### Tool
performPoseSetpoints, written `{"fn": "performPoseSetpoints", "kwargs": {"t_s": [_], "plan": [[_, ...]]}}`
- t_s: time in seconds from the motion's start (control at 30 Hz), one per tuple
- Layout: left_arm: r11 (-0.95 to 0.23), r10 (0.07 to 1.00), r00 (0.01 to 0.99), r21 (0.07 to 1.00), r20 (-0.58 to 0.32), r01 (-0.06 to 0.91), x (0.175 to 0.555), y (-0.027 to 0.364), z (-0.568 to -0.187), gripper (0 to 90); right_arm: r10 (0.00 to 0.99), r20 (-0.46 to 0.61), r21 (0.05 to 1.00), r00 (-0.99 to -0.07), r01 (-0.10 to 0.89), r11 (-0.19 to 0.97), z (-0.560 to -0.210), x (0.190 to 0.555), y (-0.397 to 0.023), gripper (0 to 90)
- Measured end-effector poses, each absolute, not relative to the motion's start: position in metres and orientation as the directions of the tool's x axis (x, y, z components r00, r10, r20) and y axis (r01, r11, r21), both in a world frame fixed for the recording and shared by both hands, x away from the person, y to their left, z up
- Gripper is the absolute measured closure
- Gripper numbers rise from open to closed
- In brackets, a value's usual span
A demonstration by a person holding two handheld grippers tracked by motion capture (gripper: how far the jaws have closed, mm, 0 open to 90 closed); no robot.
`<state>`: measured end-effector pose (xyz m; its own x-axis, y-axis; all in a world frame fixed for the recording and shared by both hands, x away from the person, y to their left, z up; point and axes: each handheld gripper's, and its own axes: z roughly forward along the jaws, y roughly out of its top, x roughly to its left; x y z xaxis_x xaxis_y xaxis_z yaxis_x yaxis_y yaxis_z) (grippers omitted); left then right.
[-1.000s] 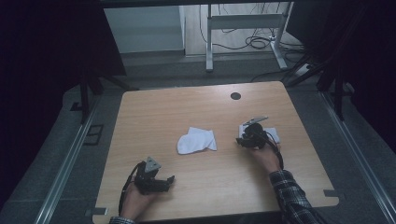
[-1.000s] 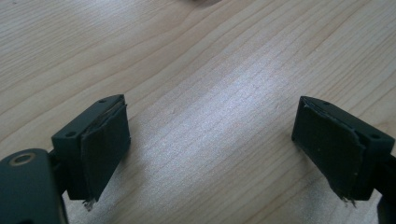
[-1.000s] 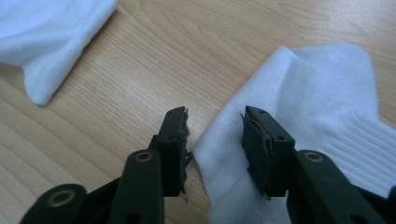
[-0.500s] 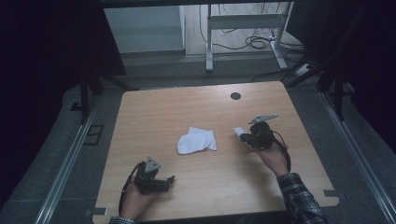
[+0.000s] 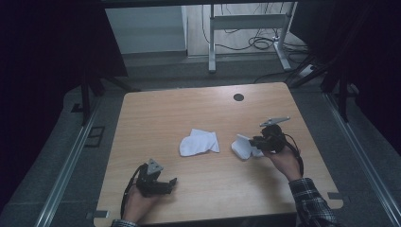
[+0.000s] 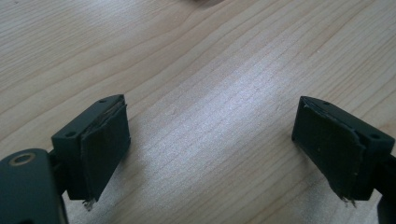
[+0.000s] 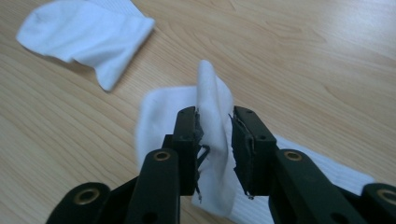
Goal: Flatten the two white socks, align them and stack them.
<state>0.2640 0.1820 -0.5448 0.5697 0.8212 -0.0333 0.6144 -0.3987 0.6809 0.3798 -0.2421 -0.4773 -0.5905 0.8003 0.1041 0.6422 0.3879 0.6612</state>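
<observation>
Socks number two on the surface (image 5: pixel 156 113): one sock (image 5: pixel 198 142) lies flat mid-surface, a second sock (image 7: pixel 215 112) is pinched, with our right gripper (image 7: pixel 215 140) jaws just reopening slightly. Our left gripper (image 6: pixel 212 140) rests with its jaws wide apart, holding nothing.

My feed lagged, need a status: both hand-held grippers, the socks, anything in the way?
Left hand-held gripper open, low over bare table. Right hand-held gripper pinching a fold of the near sock; jaws just eased slightly. Second sock flat mid-table, apart. Nothing between them.
</observation>
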Motion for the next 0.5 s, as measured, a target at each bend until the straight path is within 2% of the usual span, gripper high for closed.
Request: {"fn": "performPoseSetpoints", "kwargs": {"t_s": [0.17, 0.43, 0.5], "plan": [[-0.392, 0.836, 0.547, 0.657, -0.036, 0.644, 0.27, 0.175, -0.541, 12.5, 0.81, 0.085, 0.684, -0.58, 0.625, 0.376, -0.471, 0.377, -0.258, 63.5], [-0.4, 0.82, 0.571, 0.663, -0.051, 0.633, 0.282, 0.151, -0.531, 30.7, 0.843, 0.064, 0.684, -0.533, 0.639, 0.352, -0.476, 0.374, -0.288, 63.7], [-0.402, 0.809, 0.585, 0.676, -0.054, 0.618, 0.286, 0.141, -0.527, 32.9, 0.85, 0.059, 0.679, -0.524, 0.645, 0.351, -0.481, 0.374, -0.294, 63.6]]}}
